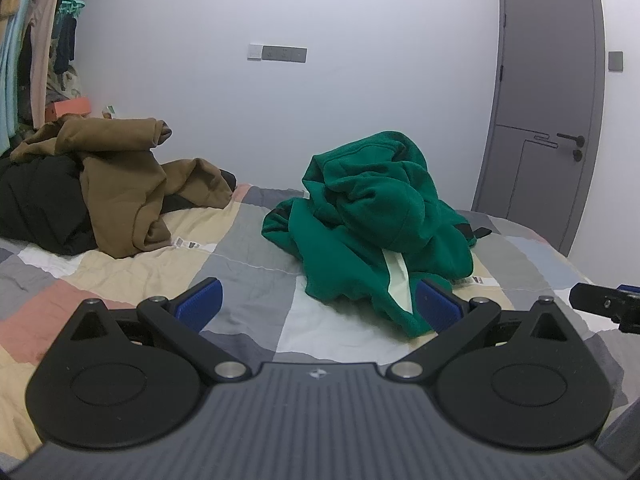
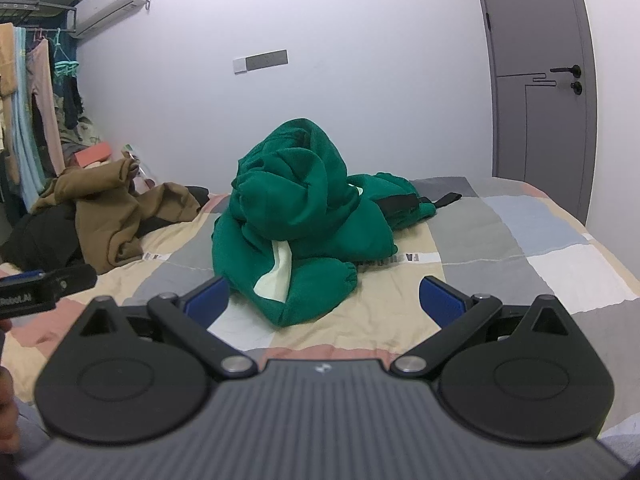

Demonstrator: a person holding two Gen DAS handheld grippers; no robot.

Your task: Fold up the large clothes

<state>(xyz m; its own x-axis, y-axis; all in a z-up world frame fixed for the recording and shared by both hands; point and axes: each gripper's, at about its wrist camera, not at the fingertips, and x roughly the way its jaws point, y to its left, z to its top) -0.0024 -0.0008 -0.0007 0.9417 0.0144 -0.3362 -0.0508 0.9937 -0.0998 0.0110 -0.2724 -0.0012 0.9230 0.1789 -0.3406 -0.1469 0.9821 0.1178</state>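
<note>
Green fleece garment (image 1: 372,216) lies crumpled in a tall heap on the patchwork quilt (image 1: 248,248), roughly mid-bed, with a pale cream lining strip (image 1: 396,276) showing at its near edge and black straps (image 2: 404,202) poking out on the far right side. From the right wrist view the same heap (image 2: 296,216) sits straight ahead, its nearest fold close to the fingers but not touching them.

Left gripper (image 1: 318,304) hovers low over the quilt with its 2 blue-padded fingers (image 1: 200,304) spread wide apart and nothing between them; its right finger overlaps the garment's near hem in the picture, though contact cannot be told. Right gripper (image 2: 324,300) is likewise spread wide and holds nothing, its blue pads (image 2: 440,300) on either side of the heap's front fold. Each gripper's tip shows at the edge of the other's view.

Further left on the bed, a brown garment (image 1: 120,184) is draped over a black one (image 1: 36,208), well apart from the green heap. Hanging clothes (image 1: 36,40) fill the far left. A grey door (image 1: 548,100) stands at the right, a wall switch panel (image 1: 278,53) is on the white wall behind the bed, and an air conditioner (image 2: 112,4) is mounted high up.
</note>
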